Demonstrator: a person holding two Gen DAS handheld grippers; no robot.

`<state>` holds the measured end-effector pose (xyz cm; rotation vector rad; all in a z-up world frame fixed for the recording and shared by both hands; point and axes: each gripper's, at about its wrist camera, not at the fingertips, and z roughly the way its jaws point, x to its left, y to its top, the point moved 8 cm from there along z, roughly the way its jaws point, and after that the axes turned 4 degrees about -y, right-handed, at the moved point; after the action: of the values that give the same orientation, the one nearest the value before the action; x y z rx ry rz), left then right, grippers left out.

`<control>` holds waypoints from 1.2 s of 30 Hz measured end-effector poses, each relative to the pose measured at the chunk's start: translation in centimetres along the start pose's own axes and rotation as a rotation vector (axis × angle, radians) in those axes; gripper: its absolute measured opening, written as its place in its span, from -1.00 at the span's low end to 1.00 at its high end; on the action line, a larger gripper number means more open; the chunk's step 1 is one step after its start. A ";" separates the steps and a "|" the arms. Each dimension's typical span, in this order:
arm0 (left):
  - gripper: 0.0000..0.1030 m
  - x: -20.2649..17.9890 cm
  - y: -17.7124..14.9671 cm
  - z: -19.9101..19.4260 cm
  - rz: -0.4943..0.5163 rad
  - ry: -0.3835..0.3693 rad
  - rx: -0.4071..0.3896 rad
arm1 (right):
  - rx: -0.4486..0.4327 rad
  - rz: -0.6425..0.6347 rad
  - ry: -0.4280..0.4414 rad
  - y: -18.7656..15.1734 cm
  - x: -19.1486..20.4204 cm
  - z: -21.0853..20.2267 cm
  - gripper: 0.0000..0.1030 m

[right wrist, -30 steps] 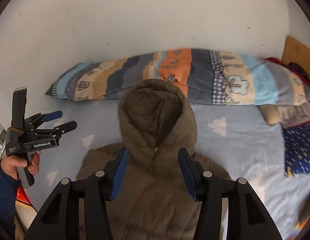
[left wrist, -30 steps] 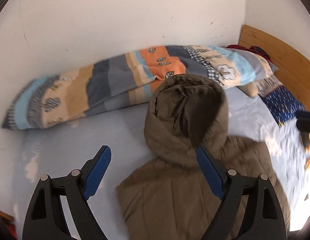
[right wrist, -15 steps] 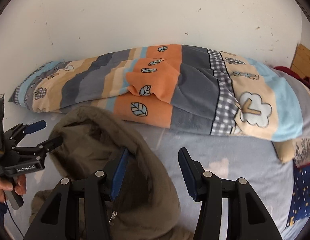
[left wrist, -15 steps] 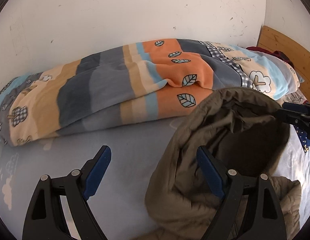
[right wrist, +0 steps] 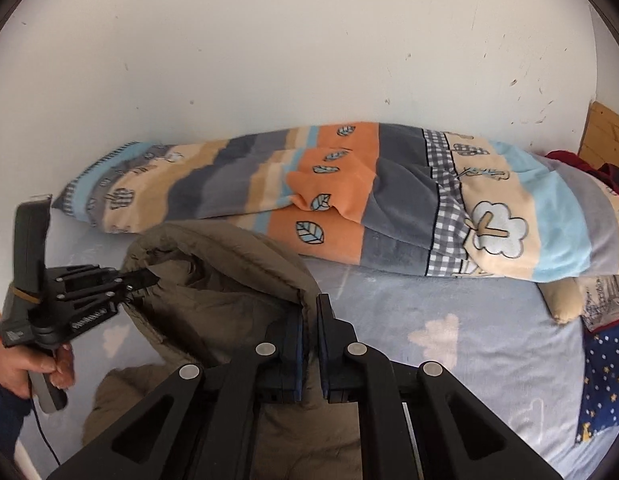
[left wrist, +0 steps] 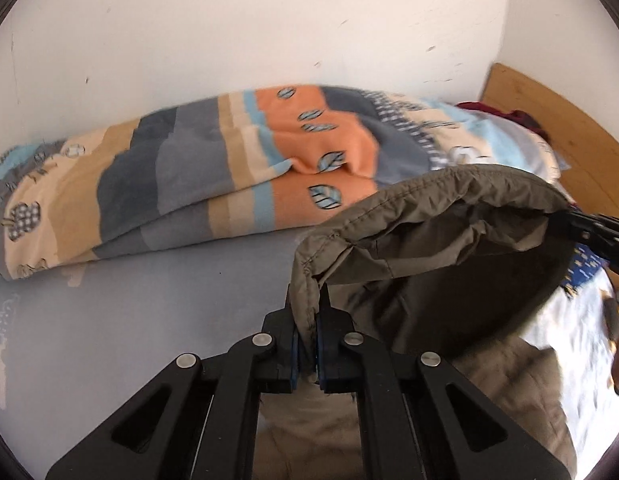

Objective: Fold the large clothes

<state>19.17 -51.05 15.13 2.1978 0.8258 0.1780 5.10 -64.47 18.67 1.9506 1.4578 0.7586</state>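
An olive hooded jacket (left wrist: 509,392) lies on the bed with its hood (left wrist: 449,264) held up and spread open. My left gripper (left wrist: 307,300) is closing tight on the hood's left rim, with the fabric pinched between its blue pads. The right gripper (left wrist: 571,218) shows at that view's right edge, clamped on the opposite rim. In the right wrist view, my right gripper (right wrist: 311,312) is likewise closing tight on the hood (right wrist: 237,264) rim. There the left gripper (right wrist: 147,280) bites the far rim, held by a hand (right wrist: 25,364).
A rolled patterned blanket (right wrist: 389,208) lies along the white wall behind the hood. The pale blue sheet (left wrist: 149,320) spreads to the left. To the right are a wooden headboard (left wrist: 549,140), a tan pillow (right wrist: 565,300) and a dark blue starry cloth (right wrist: 605,380).
Both grippers came forward and down to the hood and went from open to shut on its opposite rims. The hood now stands pulled open between them.
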 end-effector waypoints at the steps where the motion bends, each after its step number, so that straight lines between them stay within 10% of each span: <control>1: -0.89 -0.7 -0.4 -1.7 0.003 -0.014 -0.001 | -0.013 -0.001 0.013 -0.4 0.2 -1.8 -0.87; 12: -0.83 -6.5 -11.6 -13.5 -0.021 -0.053 0.004 | -0.039 -0.030 0.052 -11.0 3.5 -12.8 -0.87; 23: -0.76 -7.6 -29.3 -10.5 -0.262 -0.014 0.140 | 0.182 -0.001 -0.007 -28.4 5.1 -8.9 -0.86; 30: -0.42 -7.8 -32.2 -10.0 -0.259 0.038 0.194 | 0.238 -0.054 -0.043 -31.3 4.7 -6.9 -0.80; 36: -0.16 -7.1 -31.6 -14.4 -0.275 0.090 0.112 | 0.330 -0.064 0.018 -33.0 4.0 -10.0 -0.36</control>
<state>-7.68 -30.86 3.73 2.1638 1.2039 0.0968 -22.20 -51.78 1.45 2.1269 1.7375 0.5336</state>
